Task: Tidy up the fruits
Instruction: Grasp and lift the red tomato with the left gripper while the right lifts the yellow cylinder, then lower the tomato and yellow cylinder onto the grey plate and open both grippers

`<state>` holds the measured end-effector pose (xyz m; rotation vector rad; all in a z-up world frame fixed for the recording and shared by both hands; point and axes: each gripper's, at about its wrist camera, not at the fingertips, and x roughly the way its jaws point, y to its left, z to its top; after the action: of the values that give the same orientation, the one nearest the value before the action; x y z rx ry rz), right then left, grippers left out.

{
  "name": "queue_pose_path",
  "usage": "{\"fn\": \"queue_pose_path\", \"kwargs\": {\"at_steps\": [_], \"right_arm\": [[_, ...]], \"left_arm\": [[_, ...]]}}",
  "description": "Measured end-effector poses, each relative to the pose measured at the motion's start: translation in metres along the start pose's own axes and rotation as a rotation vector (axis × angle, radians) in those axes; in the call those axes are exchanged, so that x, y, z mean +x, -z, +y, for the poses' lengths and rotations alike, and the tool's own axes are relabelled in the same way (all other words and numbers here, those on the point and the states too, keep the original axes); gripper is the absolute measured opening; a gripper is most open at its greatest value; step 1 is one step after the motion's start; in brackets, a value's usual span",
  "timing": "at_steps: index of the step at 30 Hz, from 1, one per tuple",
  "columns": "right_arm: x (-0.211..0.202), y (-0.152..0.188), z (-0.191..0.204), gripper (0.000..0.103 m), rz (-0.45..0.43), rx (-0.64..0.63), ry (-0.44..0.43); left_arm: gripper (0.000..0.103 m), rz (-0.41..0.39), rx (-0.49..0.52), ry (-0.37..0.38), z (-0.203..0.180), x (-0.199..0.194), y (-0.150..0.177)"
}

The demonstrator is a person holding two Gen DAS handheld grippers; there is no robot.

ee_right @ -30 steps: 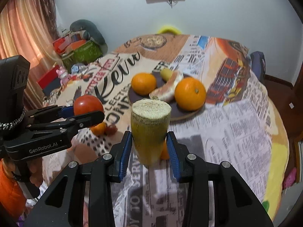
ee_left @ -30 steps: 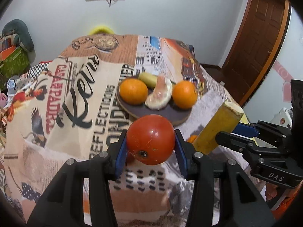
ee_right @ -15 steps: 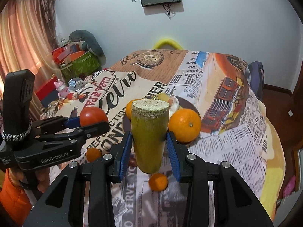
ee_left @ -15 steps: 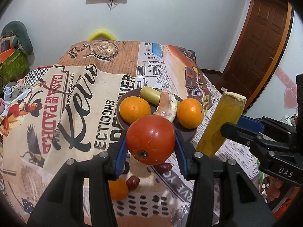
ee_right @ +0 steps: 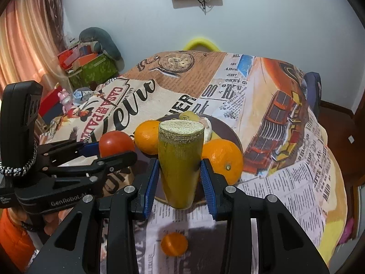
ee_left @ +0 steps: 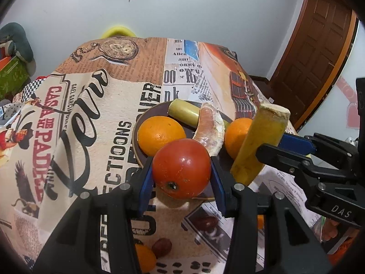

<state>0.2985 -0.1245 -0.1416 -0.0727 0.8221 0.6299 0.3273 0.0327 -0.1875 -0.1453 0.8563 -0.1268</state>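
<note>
Left fingers (ee_left: 146, 178) clamp the tomato (ee_left: 181, 169), right fingers (ee_right: 151, 178) the sugarcane piece (ee_right: 180, 164)

Both views are evenly and brightly lit from overhead, with soft shadows on the cloth (ee_right: 285, 182) just below the fingers (ee_right: 150, 182) and a small highlight on the tomato (ee_left: 182, 166) between the fingers (ee_left: 146, 182). Fisheye distortion bends the wall and door (ee_left: 319, 52) far beyond the fingers, and black vignetting fills the corners. Focus is sharp between the fingers, slightly soft at the edges.
</note>
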Motion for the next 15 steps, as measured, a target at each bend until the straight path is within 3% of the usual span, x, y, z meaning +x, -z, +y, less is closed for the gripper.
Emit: {"fn": "queue_pose_path", "kwargs": {"at_steps": [15], "right_arm": [[0.027,-0.009,-0.002,0.034,0.015,-0.017,-0.011]], "left_arm": [[0.046,0.081,-0.045,0.015,0.01,0.033,0.002]]}}
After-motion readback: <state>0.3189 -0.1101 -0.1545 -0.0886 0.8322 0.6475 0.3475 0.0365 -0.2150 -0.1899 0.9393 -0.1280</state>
